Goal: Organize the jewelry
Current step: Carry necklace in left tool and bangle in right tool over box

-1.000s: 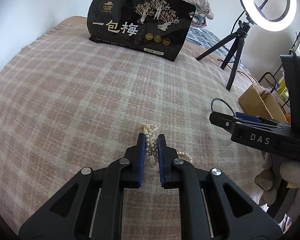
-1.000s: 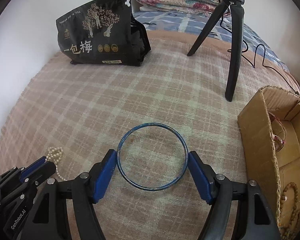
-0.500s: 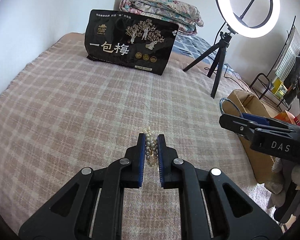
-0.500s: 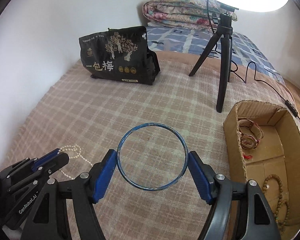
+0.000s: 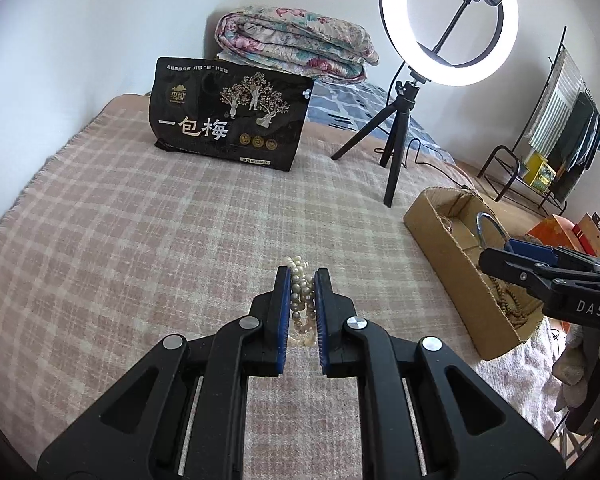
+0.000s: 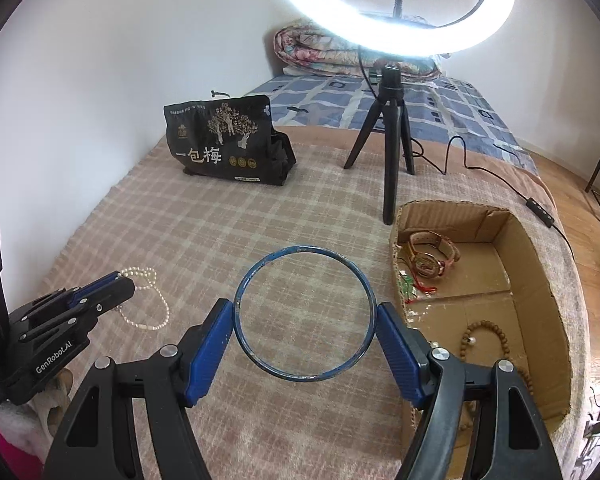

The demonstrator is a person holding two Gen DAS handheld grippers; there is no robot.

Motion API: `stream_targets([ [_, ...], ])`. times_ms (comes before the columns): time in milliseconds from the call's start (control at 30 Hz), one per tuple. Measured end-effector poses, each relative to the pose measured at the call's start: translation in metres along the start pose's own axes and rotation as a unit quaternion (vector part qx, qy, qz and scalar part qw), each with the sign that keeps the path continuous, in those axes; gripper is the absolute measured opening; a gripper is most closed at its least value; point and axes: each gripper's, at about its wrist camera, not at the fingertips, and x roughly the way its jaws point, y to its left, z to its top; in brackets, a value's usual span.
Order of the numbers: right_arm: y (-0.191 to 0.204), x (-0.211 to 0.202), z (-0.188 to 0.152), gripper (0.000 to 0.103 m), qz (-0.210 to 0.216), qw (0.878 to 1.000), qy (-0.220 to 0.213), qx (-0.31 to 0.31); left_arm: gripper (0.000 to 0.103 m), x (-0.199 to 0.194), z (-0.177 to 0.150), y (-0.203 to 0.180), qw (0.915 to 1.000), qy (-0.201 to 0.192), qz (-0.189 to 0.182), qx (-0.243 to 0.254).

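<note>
The black pouch point(image 5: 230, 124) standing on the plaid blanket point(image 5: 140, 240) carries large white characters "一包梅"; its smaller print is too fine to read. Right of the pouch, the right gripper point(image 5: 496, 246) body shows "DAS". The left gripper point(image 6: 118, 280) body reads "GenRobot.AI".

Open plaid pink-beige blanket point(image 6: 204, 232) is seen between near edge and far black printed snack bag point(image 6: 224, 148). Right side is blocked by open brown cardboard box point(image 6: 540, 280), its walls upright. Far of it stands black ring-light tripod point(image 6: 392, 152), its black cable point(image 6: 496, 176) trailing right across the bed.
</note>
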Motion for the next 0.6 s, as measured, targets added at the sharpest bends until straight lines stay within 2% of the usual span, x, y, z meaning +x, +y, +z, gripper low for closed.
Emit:
stream_targets([
  [267, -0.032, -0.032, -0.018, 0.074, -0.021, 0.999, -0.006, 0.023, 0.01, -0.01, 0.006, -0.023, 0.9995, -0.006, -0.023, 0.021],
  [600, -0.08, -0.058, -0.037, 0.074, -0.046, 0.997, -0.008, 0.06, 0.01, -0.011, 0.019, -0.077, 0.9959, -0.011, -0.07, 0.056],
])
